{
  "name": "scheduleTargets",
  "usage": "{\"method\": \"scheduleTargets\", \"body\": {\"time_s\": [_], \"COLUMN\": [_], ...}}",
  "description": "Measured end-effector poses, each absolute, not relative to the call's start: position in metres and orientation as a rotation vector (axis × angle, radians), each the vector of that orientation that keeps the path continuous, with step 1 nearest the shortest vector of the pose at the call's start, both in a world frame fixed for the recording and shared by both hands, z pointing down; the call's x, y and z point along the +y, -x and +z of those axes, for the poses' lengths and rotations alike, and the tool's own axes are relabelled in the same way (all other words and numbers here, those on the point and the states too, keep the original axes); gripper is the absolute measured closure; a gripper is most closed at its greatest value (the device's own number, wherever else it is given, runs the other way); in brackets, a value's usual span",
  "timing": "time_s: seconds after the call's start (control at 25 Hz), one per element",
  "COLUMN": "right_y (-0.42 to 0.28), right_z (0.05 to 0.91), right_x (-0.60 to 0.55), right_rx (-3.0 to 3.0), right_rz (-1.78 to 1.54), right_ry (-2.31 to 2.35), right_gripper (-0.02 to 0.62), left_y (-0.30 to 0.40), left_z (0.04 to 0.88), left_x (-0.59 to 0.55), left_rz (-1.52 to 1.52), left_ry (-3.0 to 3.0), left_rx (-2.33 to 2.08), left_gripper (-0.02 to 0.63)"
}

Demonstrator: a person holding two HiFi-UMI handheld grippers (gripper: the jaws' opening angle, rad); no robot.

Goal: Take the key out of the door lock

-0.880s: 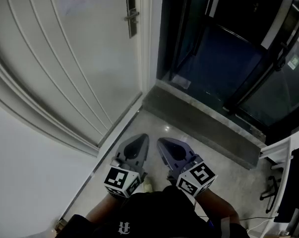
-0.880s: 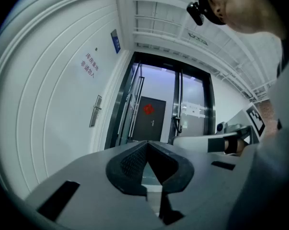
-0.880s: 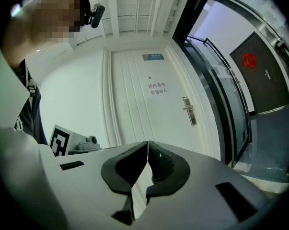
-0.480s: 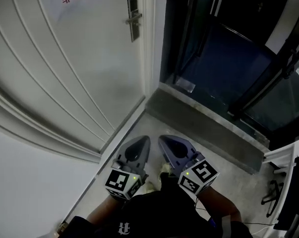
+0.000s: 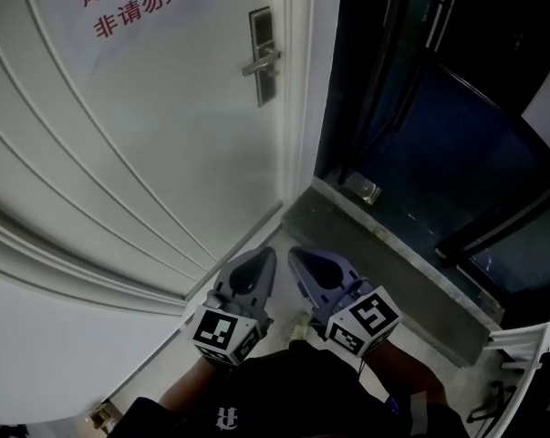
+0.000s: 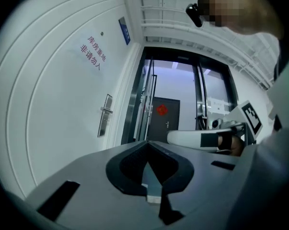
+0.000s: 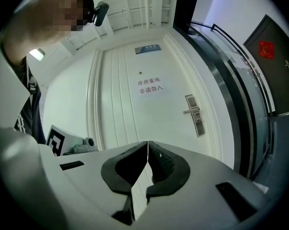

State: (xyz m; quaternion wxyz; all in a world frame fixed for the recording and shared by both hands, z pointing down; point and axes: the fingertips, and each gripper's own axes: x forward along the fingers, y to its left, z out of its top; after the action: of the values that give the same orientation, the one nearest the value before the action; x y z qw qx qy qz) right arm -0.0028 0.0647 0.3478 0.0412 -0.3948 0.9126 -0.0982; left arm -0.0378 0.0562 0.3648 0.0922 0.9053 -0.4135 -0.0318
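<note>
The left hand-held gripper (image 5: 258, 257) and right hand-held gripper (image 5: 298, 257) hang low, jaws pressed together on nothing. The door lock (image 5: 263, 55) sits well above and ahead of both; any key there is too small to see. Best to raise one, spread it, and approach the lock squarely.
</note>
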Motion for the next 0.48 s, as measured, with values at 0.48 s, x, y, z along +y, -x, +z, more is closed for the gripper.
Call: {"method": "scheduleTargets", "body": {"time_s": [0.48], "right_y": [-0.030], "right_z": [0.346], "right_x": [-0.006], "right_rx": [2.831], "right_rz": [-0.345], "right_ry": [1.083], "right_gripper": [0.580], "left_y": [0.009], "left_z": [0.352], "left_x": [-0.017], "left_rz": [-0.110], "left_ry": [-2.628], "left_rx": [-1.380], "left_gripper": [0.601]}}
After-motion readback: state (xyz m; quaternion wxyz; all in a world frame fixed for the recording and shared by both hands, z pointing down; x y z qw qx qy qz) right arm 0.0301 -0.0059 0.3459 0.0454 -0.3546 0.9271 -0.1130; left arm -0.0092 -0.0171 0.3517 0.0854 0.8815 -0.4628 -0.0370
